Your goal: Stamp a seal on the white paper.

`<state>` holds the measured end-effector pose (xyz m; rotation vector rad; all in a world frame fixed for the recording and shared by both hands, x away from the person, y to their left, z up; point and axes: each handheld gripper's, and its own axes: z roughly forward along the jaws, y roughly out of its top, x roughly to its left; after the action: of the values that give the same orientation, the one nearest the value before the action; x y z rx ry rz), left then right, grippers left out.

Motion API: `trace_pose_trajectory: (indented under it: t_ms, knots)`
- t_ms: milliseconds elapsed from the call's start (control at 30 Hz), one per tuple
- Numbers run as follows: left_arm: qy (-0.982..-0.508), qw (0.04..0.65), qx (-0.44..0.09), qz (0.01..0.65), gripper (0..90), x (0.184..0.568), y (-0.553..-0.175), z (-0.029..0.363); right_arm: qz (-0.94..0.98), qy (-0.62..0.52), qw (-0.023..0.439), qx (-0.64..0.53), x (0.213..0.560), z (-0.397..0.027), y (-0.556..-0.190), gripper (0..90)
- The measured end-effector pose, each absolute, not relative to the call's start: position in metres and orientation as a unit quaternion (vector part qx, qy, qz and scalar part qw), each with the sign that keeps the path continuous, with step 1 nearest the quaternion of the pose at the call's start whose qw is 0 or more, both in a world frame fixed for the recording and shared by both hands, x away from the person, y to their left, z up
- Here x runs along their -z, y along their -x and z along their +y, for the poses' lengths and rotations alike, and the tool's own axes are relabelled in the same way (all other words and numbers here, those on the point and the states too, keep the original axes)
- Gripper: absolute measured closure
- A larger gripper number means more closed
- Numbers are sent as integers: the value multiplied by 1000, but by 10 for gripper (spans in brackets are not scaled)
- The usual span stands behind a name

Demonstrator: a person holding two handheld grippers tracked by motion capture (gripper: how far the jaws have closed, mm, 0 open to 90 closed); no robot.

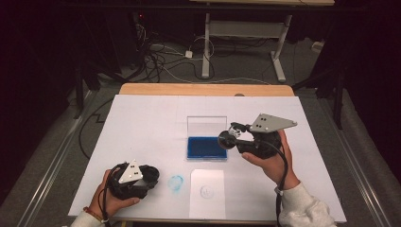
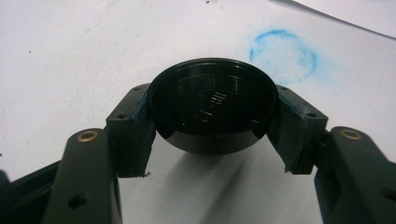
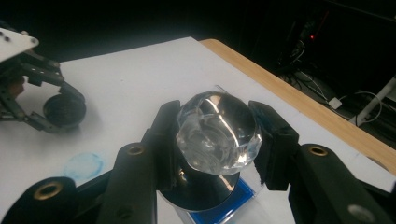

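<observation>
The ink pad (image 1: 206,147), a blue tray with its clear lid standing up behind it, sits near the middle of the surface (image 1: 142,118), and it serves as the landmark here. Behind it the white covering runs open to a bare wooden strip along the far edge. To its left lies a wide free stretch of white. In front of it a sheet of paper (image 1: 207,187) carrying a faint round print reaches almost to the near edge, and just left of that sheet a blue ring smudge (image 1: 176,182) marks the covering.

The right tongs (image 1: 227,137) hover over the right end of the ink pad, closed on a stamp (image 3: 217,135) with a faceted clear knob; both pads press the knob's sides, and its round dark base hangs below, above the blue tray. The left tongs (image 2: 212,116) rest well to the front left of the ink pad, near the surface's front edge, closed on a black round cap (image 2: 214,105) pinched between the two pads, with blue stains on them.

The stamp's underside is hidden, so I cannot tell whether ink is on it. The raised marks inside the cap are too dim to read. The person's forearms are cut off at the bottom of the high view.
</observation>
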<state>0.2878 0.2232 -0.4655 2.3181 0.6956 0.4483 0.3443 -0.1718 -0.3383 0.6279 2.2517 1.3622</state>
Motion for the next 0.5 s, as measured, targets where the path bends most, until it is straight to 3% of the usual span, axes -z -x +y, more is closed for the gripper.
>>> trace_pose_trajectory:
  t_ms: [500]
  knots:
    - [-887, 335, -174, 266, 366, 464, -286, 224, 827, -186, 195, -492, 340, -153, -316, 574]
